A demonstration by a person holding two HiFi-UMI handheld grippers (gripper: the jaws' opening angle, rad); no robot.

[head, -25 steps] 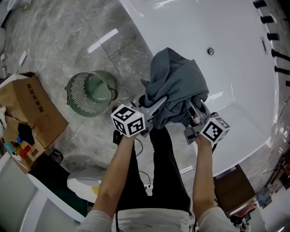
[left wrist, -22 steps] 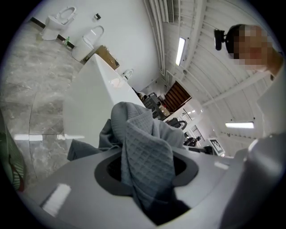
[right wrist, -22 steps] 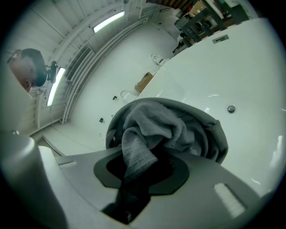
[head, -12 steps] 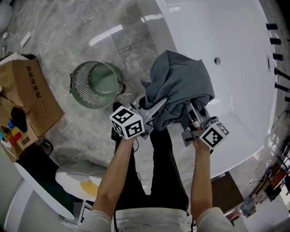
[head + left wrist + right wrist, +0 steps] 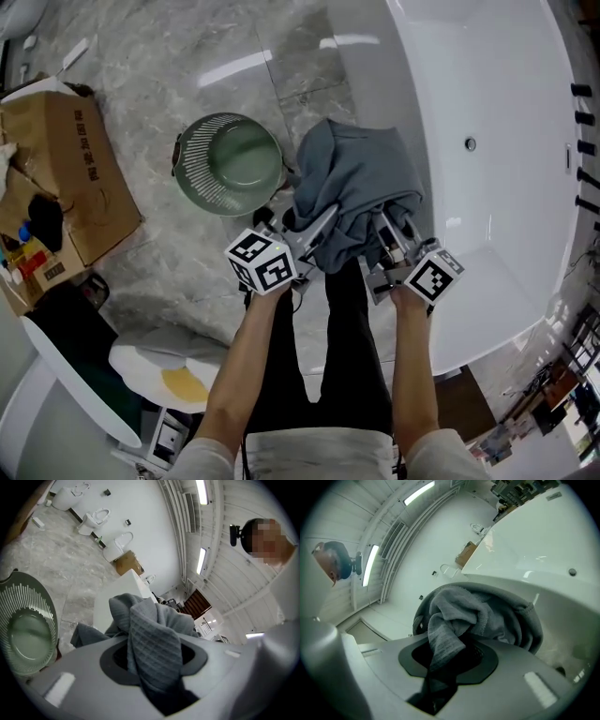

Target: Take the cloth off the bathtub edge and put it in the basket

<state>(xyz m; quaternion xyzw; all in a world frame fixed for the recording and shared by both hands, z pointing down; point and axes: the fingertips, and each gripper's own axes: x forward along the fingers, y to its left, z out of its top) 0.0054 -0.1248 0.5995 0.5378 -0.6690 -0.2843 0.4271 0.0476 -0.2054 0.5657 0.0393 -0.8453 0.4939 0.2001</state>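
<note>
A bunched grey cloth (image 5: pixel 361 183) hangs in the air between both grippers, over the marble floor beside the white bathtub (image 5: pixel 506 141). My left gripper (image 5: pixel 322 222) is shut on the cloth's left side, and a ribbed fold (image 5: pixel 152 644) fills its jaws in the left gripper view. My right gripper (image 5: pixel 387 232) is shut on the right side, and a fold of the cloth (image 5: pixel 454 620) runs down between its jaws. The green slotted basket (image 5: pixel 185 155) stands upright on the floor just left of the cloth, with nothing in it. It also shows as the basket (image 5: pixel 23 630) in the left gripper view.
A cardboard box (image 5: pixel 75 178) with small items sits at the far left. A white fixture with a yellow patch (image 5: pixel 159 366) stands at the lower left. The person's dark trouser legs (image 5: pixel 347 347) are below the grippers. The tub rim (image 5: pixel 543 541) curves to the right.
Both grippers have carried the cloth left, off the tub and over the floor, so it now hangs next to the basket. Both grips have held.
</note>
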